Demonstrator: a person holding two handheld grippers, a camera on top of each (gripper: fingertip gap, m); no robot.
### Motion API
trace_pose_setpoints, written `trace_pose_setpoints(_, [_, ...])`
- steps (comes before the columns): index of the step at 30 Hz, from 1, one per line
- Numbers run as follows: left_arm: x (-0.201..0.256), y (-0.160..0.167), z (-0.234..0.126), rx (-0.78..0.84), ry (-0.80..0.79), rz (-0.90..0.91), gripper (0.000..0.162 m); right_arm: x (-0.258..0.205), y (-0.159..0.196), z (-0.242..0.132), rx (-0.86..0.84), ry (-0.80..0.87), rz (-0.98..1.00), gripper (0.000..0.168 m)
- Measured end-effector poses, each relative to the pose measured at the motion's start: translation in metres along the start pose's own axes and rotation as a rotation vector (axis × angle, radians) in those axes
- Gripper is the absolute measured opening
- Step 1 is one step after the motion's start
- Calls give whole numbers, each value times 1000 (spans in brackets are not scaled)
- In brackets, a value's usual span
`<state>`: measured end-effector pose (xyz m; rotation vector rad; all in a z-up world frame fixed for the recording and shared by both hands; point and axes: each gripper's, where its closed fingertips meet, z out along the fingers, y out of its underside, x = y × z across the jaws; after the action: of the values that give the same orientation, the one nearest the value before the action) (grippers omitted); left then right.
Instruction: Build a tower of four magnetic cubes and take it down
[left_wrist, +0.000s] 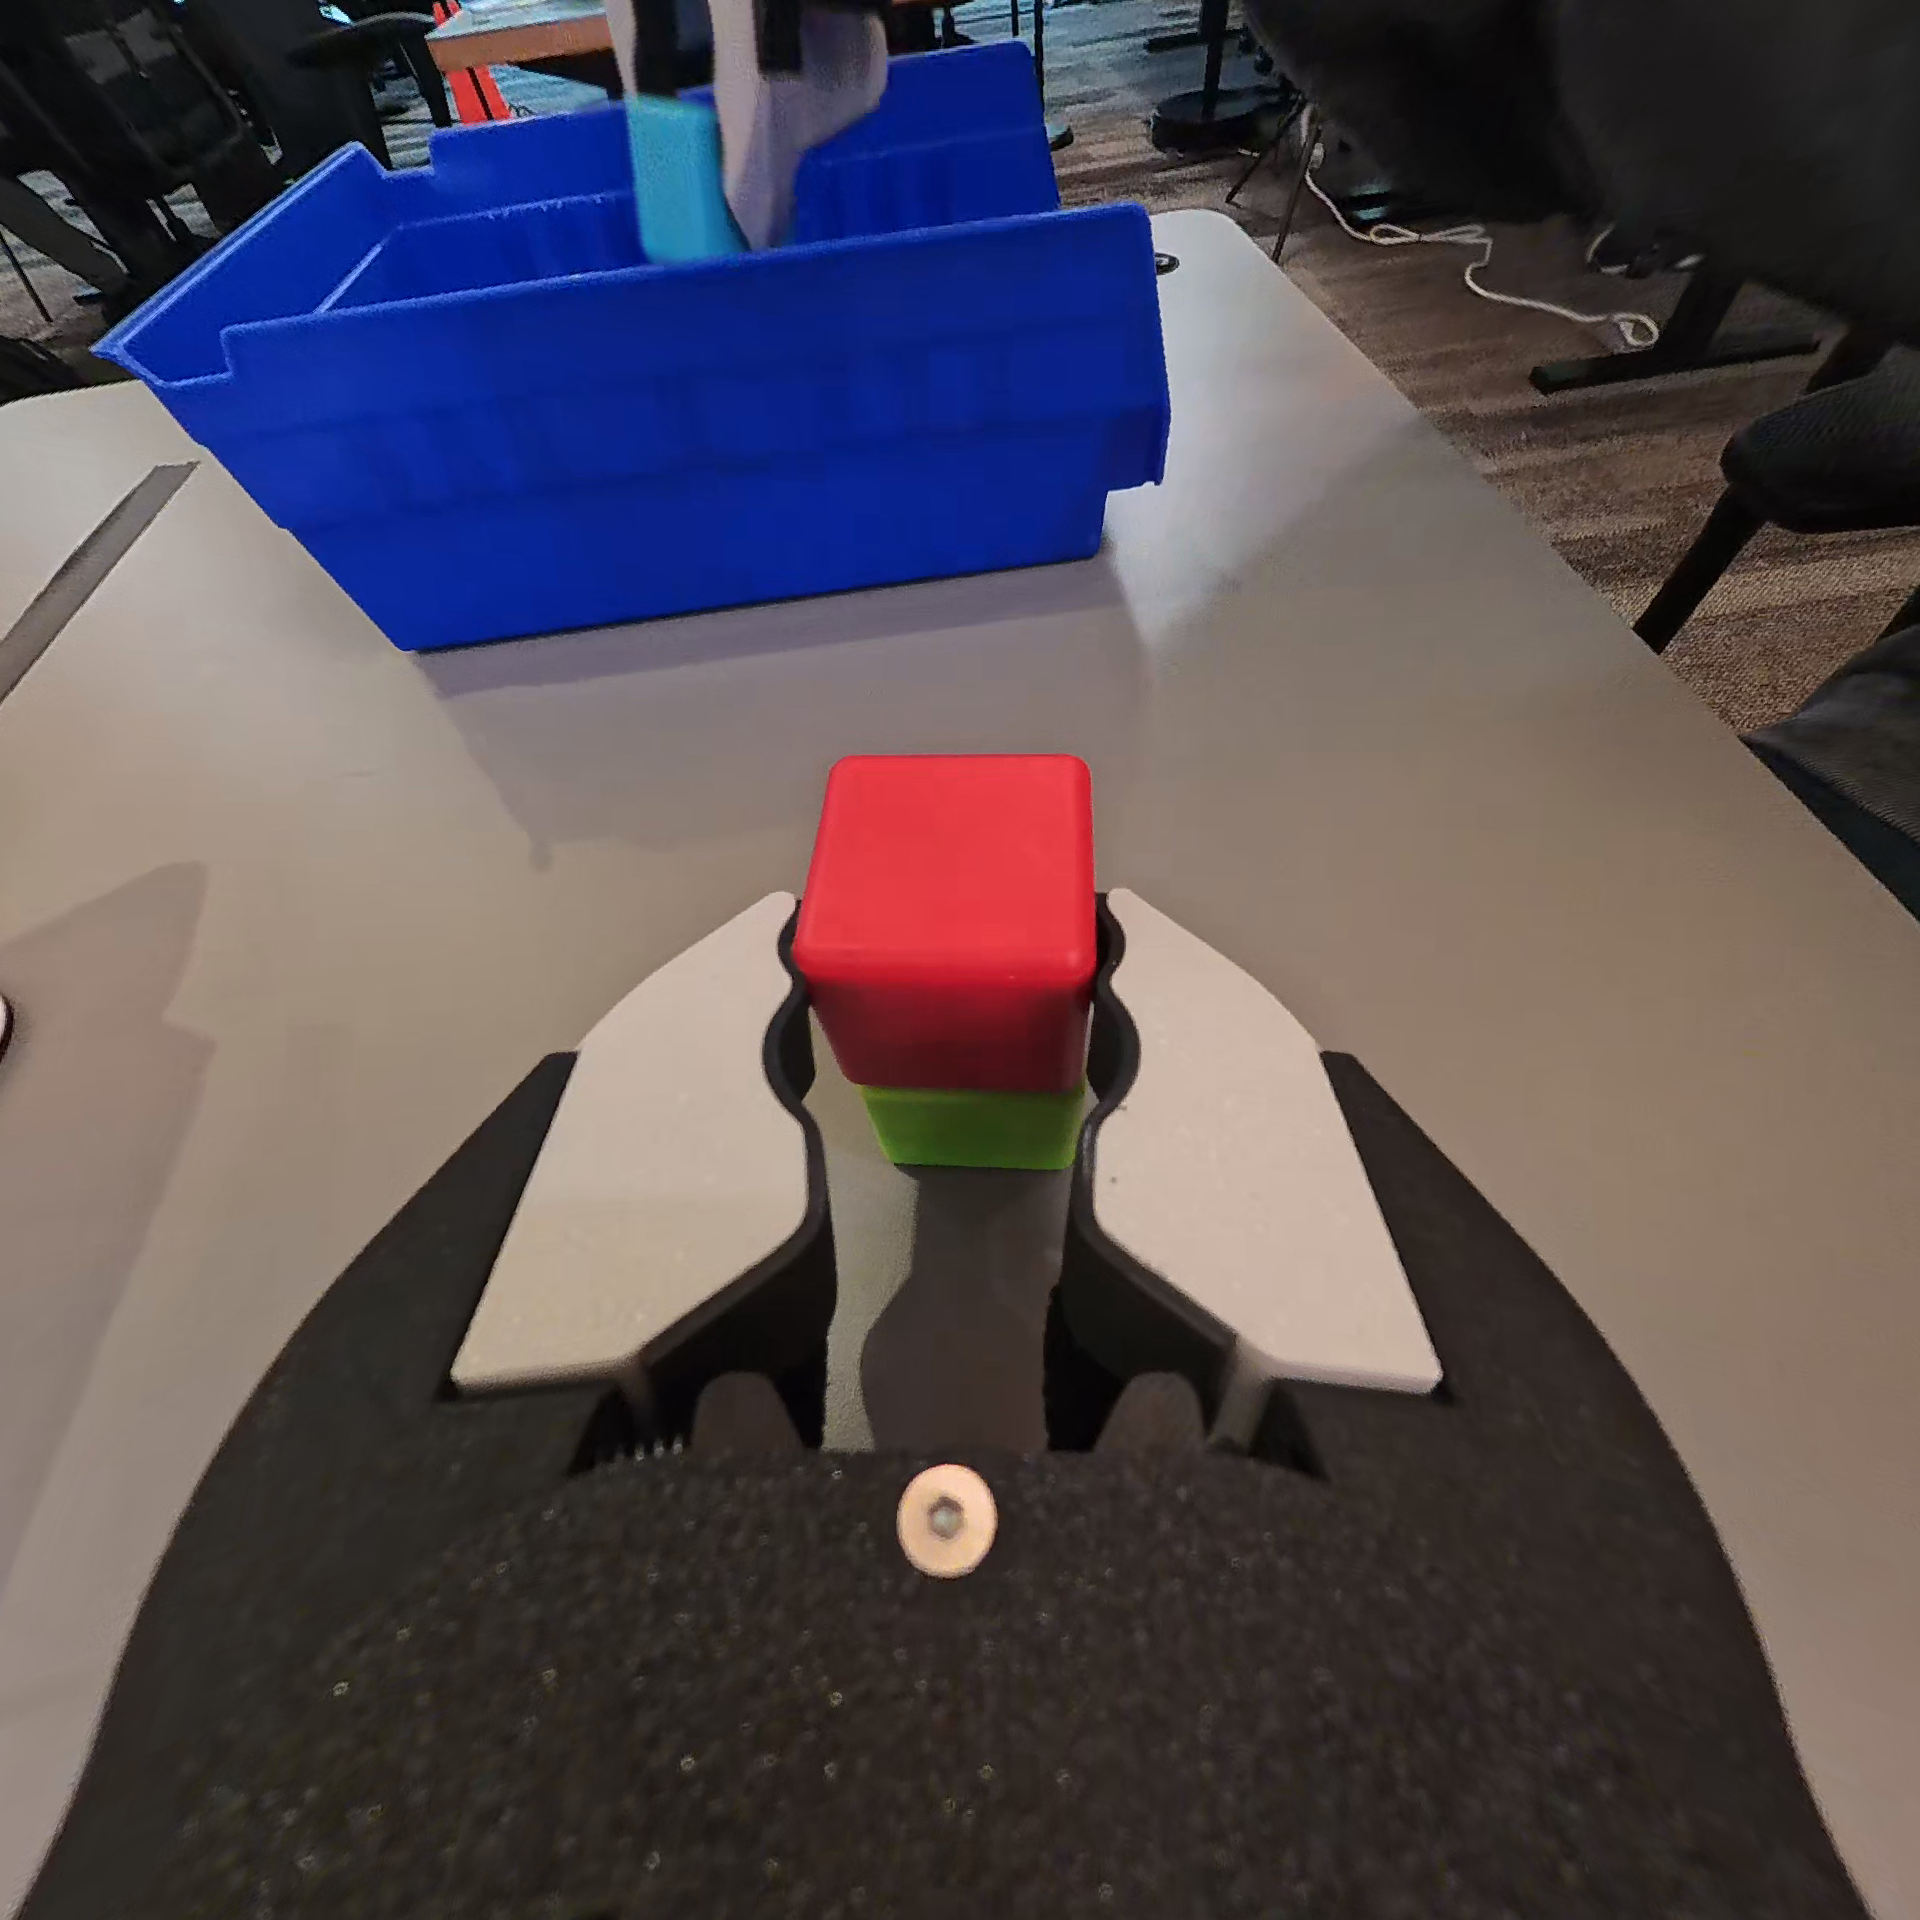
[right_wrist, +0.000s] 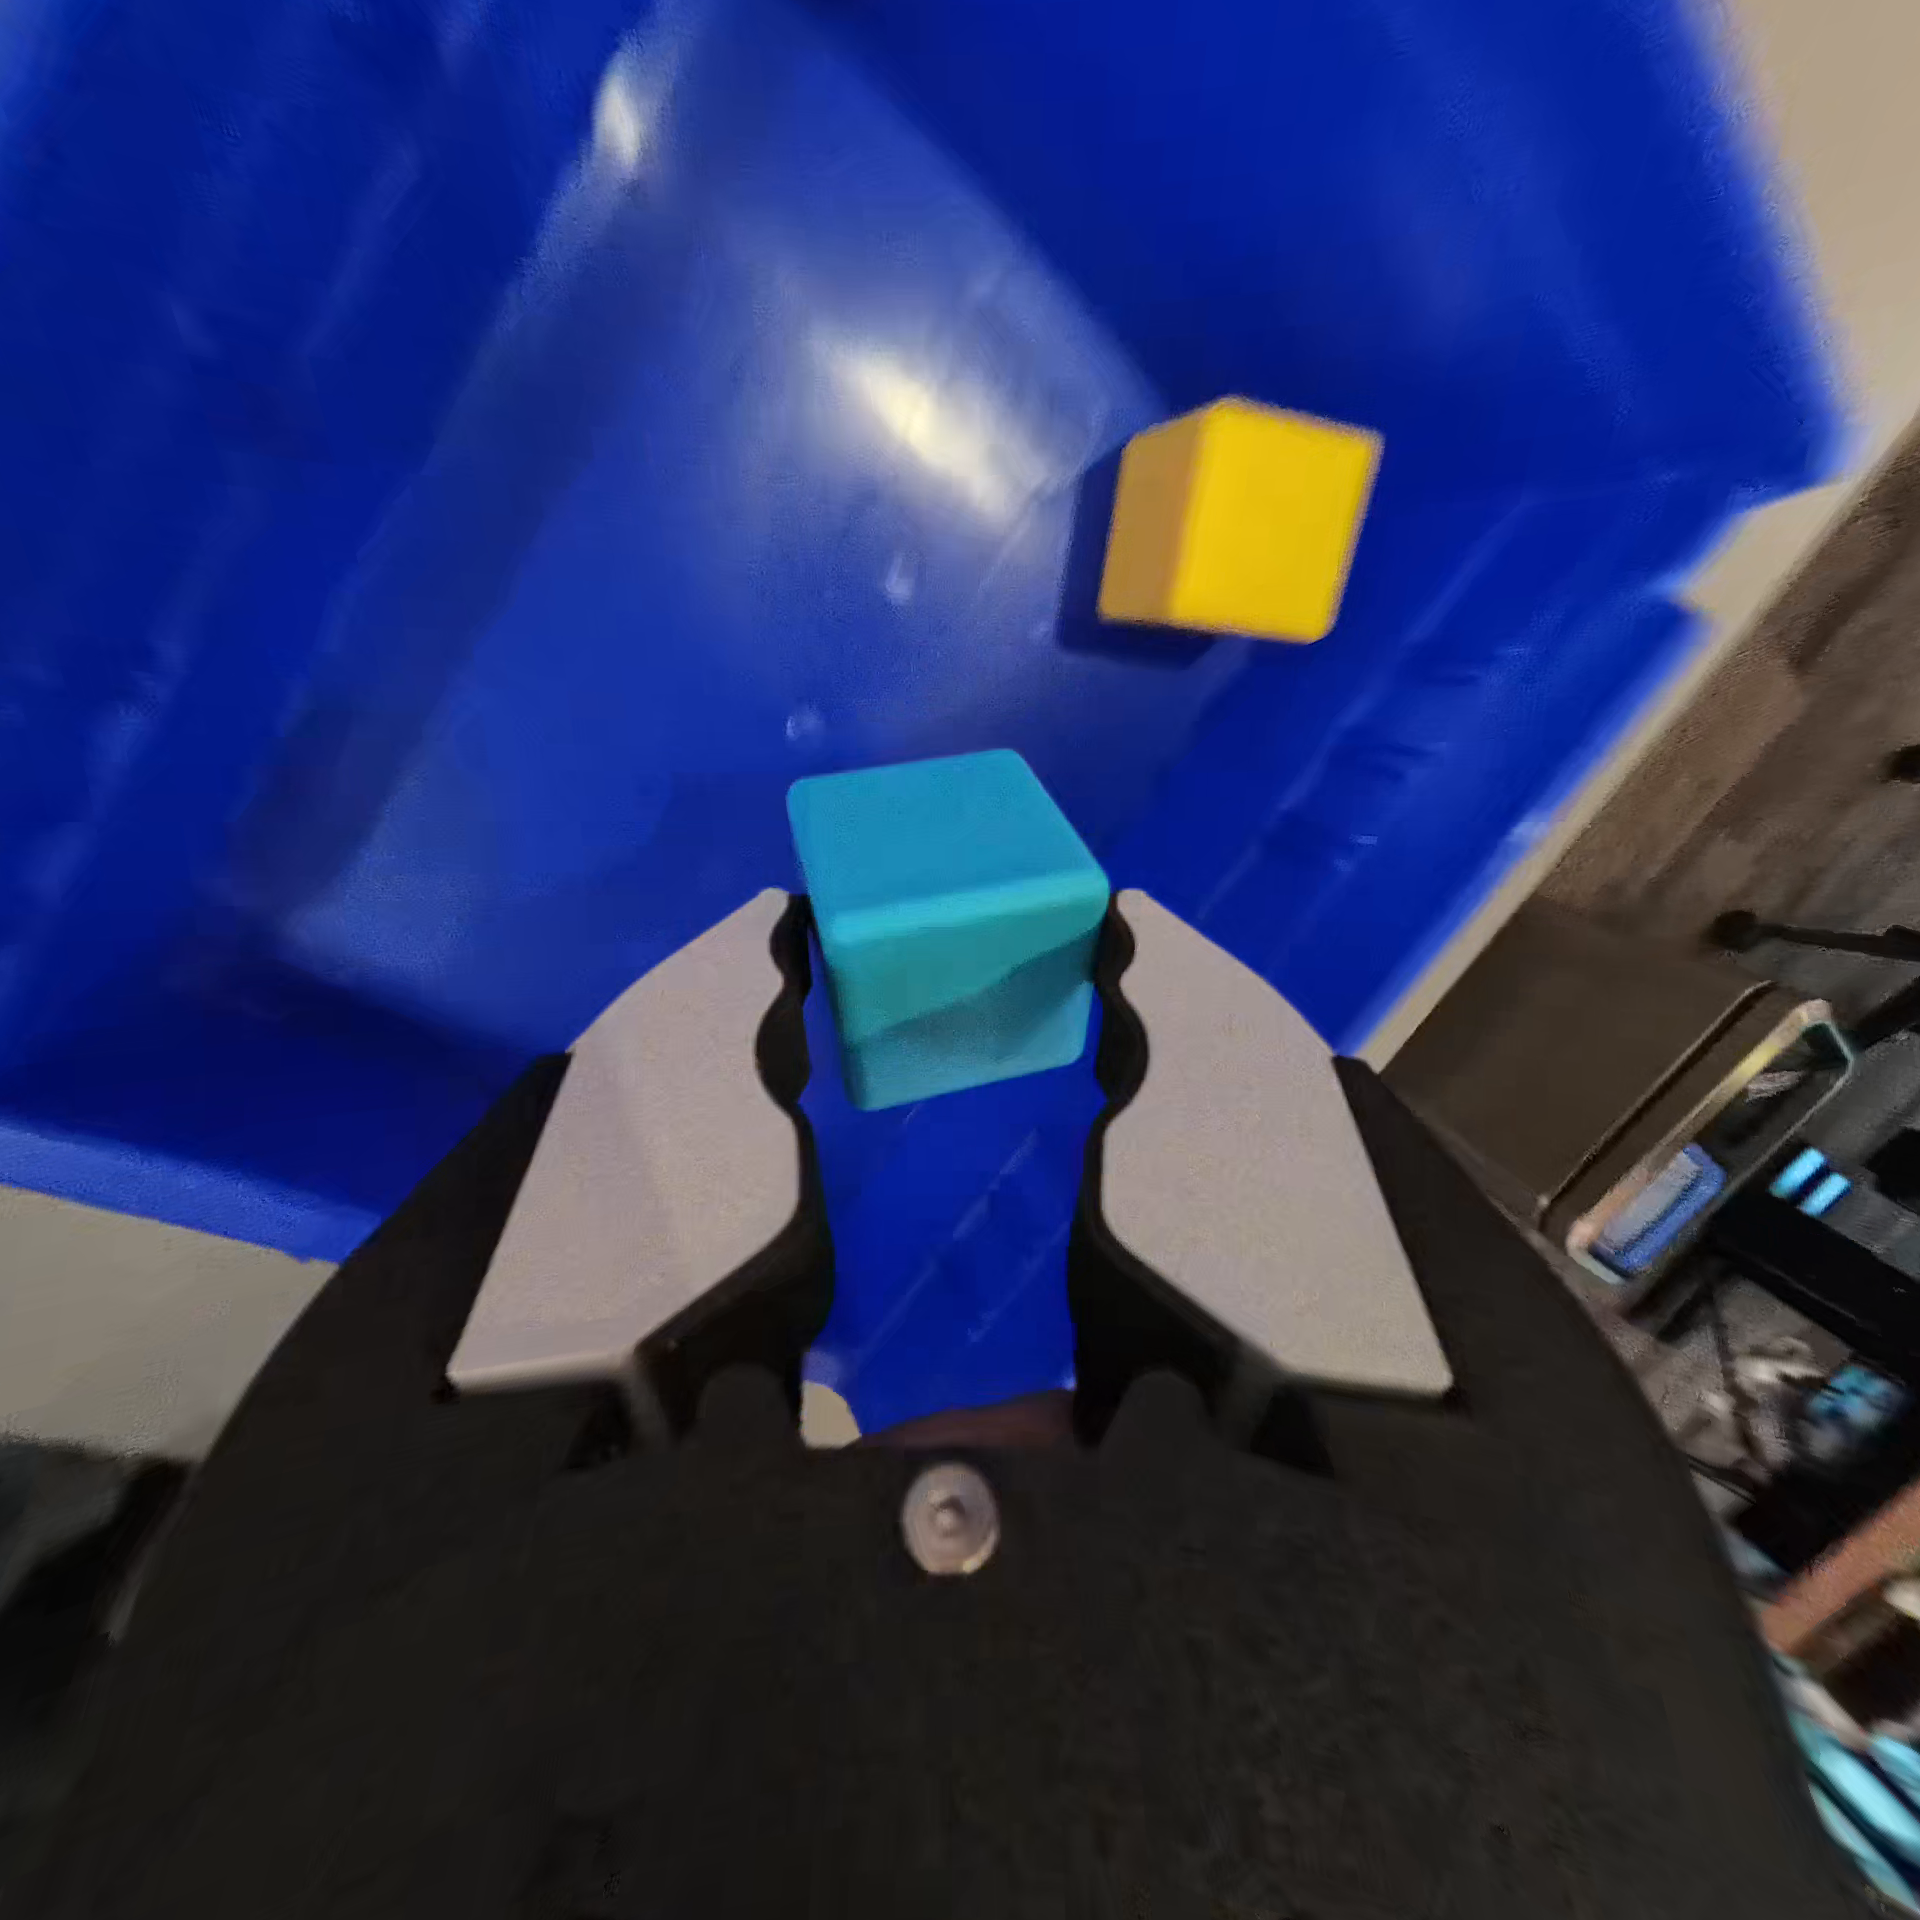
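two cubes stand stacked on the grey table (left_wrist: 1351, 675), red cube (left_wrist: 951, 914) on green cube (left_wrist: 971, 1127), pinched by the left gripper (left_wrist: 945, 940). the right gripper (right_wrist: 951, 935) pinches a teal cube (right_wrist: 945, 925) over the far blue bin (left_wrist: 665, 468), where a yellow cube (right_wrist: 1236, 520) lies.

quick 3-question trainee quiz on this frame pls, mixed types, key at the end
1. True or false: the red cube sits on top of the green cube.
2. Which cube lies loose inside the blue bin? A) red B) yellow C) green
3. Fill in: the right gripper is shut on the ____ cube.

Key:
1. True. The left gripper is closed on the red one, with the green one under it on the table.
2. B, the yellow cube rests on the bin floor.
3. Teal: the teal cube is held above the bin.
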<state>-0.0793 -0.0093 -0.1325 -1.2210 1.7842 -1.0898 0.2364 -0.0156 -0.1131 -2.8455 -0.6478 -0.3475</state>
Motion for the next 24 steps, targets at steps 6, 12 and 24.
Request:
trace_pose_setpoints(6, [0,0,0,-1,2,-2,50,4,22,45,-226,-16,-133,53])
trace_pose_setpoints(12, [-4,0,2,-9,-18,-16,50,14,21,64,-290,33,-168,53])
trace_pose_setpoints(24, [-17,1,4,-18,-102,-7,51,-57,-30,-84,732,191,183,57])
